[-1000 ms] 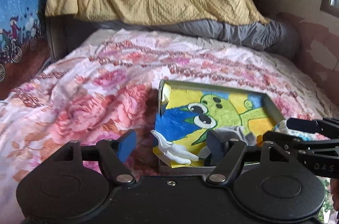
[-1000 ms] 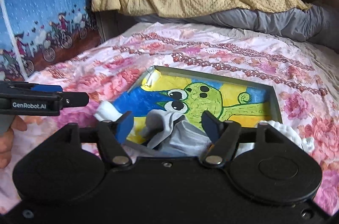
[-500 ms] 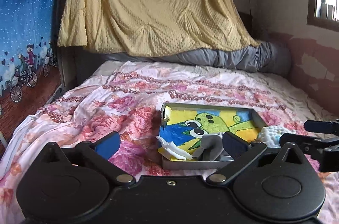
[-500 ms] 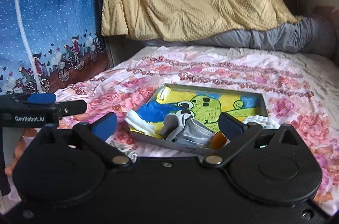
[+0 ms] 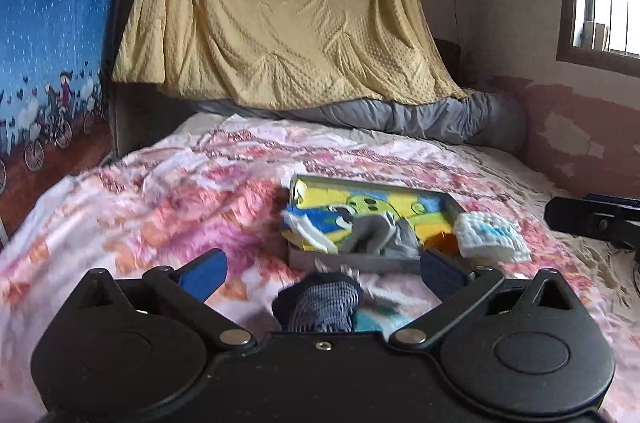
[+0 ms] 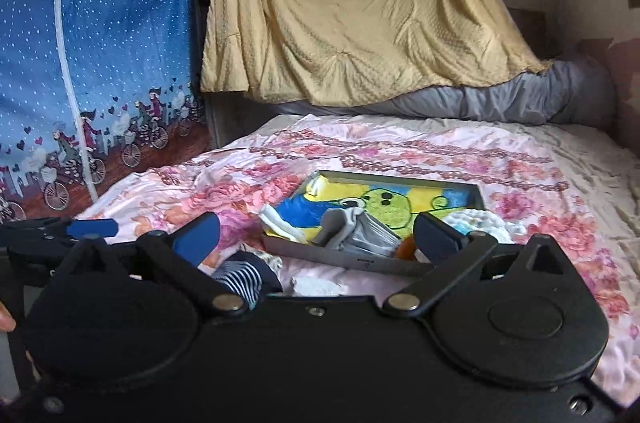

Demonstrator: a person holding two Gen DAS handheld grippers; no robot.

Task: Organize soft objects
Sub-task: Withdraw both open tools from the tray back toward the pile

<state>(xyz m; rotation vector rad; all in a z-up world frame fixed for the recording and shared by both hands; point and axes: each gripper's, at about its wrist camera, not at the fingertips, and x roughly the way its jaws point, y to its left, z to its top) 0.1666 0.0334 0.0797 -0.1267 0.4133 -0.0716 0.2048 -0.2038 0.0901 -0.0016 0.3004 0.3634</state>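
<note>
A shallow grey tray [image 5: 372, 261] [image 6: 404, 177] with a green cartoon picture inside lies on the flowered bed. A crumpled grey cloth [image 5: 378, 235] [image 6: 360, 233] and a white cloth [image 5: 310, 231] [image 6: 280, 221] lie at its near end. A white knitted piece [image 5: 494, 235] [image 6: 480, 221] rests by the tray's right corner. A dark blue striped sock [image 5: 324, 305] [image 6: 244, 277] lies on the bed in front of the tray. My left gripper [image 5: 324, 273] stands open just above that sock, not touching it. My right gripper [image 6: 316, 231] is open too, back from the tray with nothing between its fingers.
A flowered bedsheet [image 5: 180, 191] covers the bed. A yellow blanket [image 5: 276, 19] hangs at the back over a grey rolled quilt [image 5: 420, 119]. A blue curtain [image 6: 100, 43] hangs on the left. The other gripper's tip [image 5: 592, 219] shows at the right edge.
Both grippers have pulled back from the tray and opened wide. The striped sock has come into view in front of the tray. More of the room shows.
</note>
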